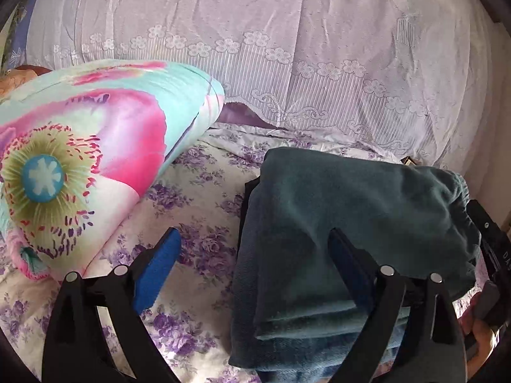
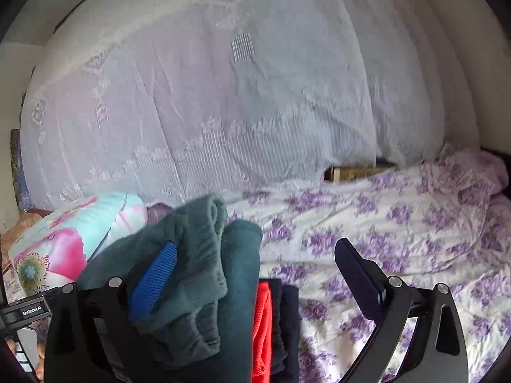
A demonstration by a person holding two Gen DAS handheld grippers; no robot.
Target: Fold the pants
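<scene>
Folded dark teal pants (image 1: 335,223) lie on the floral bedsheet, on top of a stack of folded clothes. My left gripper (image 1: 255,239) is open; its right finger rests over the pants' near part, its left finger over bare sheet. In the right wrist view the teal pants (image 2: 198,255) sit at lower left above a red garment (image 2: 263,325) and a dark one (image 2: 287,319). My right gripper (image 2: 255,255) is open; its left finger lies on the pants, its right finger over the sheet.
A rolled flowered quilt (image 1: 83,159) lies at the left on the bed (image 1: 198,198). A white lace curtain (image 1: 287,48) hangs behind. A brown box (image 2: 354,172) lies under the curtain's hem. The sheet (image 2: 399,223) stretches to the right.
</scene>
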